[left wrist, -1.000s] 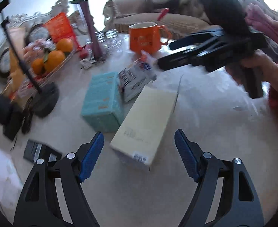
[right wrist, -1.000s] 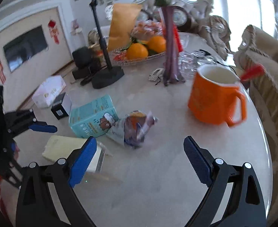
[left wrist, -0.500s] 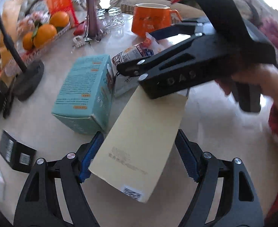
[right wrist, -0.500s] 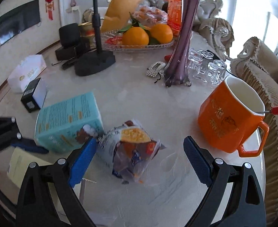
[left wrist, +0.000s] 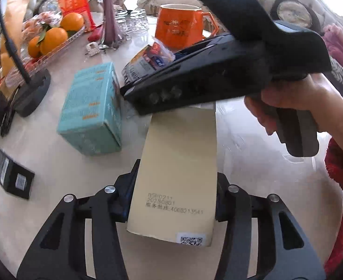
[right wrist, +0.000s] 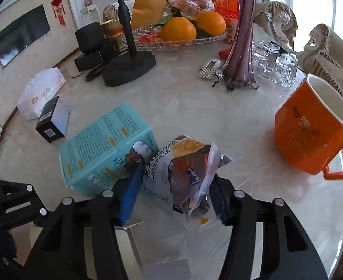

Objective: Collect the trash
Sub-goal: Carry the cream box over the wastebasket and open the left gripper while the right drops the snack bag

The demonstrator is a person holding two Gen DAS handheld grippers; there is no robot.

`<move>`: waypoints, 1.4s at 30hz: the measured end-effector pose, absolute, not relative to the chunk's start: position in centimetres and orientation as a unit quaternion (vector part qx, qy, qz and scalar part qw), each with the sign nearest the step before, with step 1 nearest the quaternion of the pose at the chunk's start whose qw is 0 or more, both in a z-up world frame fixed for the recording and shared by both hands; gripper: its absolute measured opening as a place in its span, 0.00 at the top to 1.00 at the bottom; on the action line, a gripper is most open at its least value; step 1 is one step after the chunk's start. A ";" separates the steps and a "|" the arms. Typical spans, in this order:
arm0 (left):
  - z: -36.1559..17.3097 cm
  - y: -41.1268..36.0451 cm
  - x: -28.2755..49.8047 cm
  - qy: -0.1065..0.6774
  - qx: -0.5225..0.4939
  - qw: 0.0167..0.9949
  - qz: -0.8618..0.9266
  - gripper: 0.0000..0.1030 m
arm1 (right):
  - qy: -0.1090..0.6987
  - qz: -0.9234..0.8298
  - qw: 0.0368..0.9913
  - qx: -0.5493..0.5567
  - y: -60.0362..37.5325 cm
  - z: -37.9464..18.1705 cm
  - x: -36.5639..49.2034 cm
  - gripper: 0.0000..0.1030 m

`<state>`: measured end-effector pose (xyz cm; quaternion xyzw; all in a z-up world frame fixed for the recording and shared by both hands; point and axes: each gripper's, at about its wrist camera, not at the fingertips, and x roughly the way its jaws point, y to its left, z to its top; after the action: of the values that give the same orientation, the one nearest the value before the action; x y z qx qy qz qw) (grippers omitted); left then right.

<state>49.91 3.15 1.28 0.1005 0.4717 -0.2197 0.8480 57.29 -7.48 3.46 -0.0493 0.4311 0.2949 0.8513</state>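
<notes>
My left gripper (left wrist: 172, 198) is shut on a flat cream carton (left wrist: 178, 175) with printed codes, its pads pressing both long sides. My right gripper (right wrist: 173, 191) is closed around a crumpled snack wrapper (right wrist: 185, 165) on the marble table; its blue left pad (right wrist: 130, 198) touches the wrapper's side. The right gripper's body (left wrist: 218, 70) crosses over the far end of the carton in the left wrist view, where the wrapper (left wrist: 148, 58) shows behind it. A teal box (left wrist: 94, 109) lies just left of both items and also shows in the right wrist view (right wrist: 106, 147).
An orange mug (right wrist: 316, 130) stands to the right. A purple vase (right wrist: 241, 46), clear glasses (right wrist: 278, 67), a fruit tray (right wrist: 178, 37) with oranges, a black stand base (right wrist: 127, 70), a small black box (right wrist: 52, 121) and a tissue pack (right wrist: 40, 91) lie beyond.
My left gripper moved forward and closed on the cream carton. My right gripper came down to the wrapper and closed on it.
</notes>
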 end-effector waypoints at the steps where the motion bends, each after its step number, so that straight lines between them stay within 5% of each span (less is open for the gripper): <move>1: 1.3 3.5 49.6 0.470 0.091 0.851 -0.216 0.53 | 0.429 0.298 0.852 -0.038 -7.9 3.7 57.1 0.53; 13: 4.6 8.9 38.7 0.427 -0.024 0.882 -0.197 0.53 | 0.377 0.306 0.869 0.095 -16.6 7.5 48.5 0.53; 24: 8.0 9.5 15.7 0.376 -0.057 0.910 -0.166 0.53 | 0.317 0.385 0.856 0.137 -24.2 8.2 21.4 0.53; 32: 0.7 4.9 2.5 0.425 -0.075 0.887 -0.167 0.53 | 0.432 0.373 0.809 0.144 -24.0 0.9 10.3 0.53; 42: -13.4 0.5 5.0 0.553 -0.047 0.822 -0.129 0.53 | 0.587 0.295 0.746 0.109 -20.1 -11.9 11.8 0.53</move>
<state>4.98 0.53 -13.41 -0.0473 0.5528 -0.1286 0.8220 11.81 -20.12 -11.92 0.1094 0.5873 0.2953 0.7456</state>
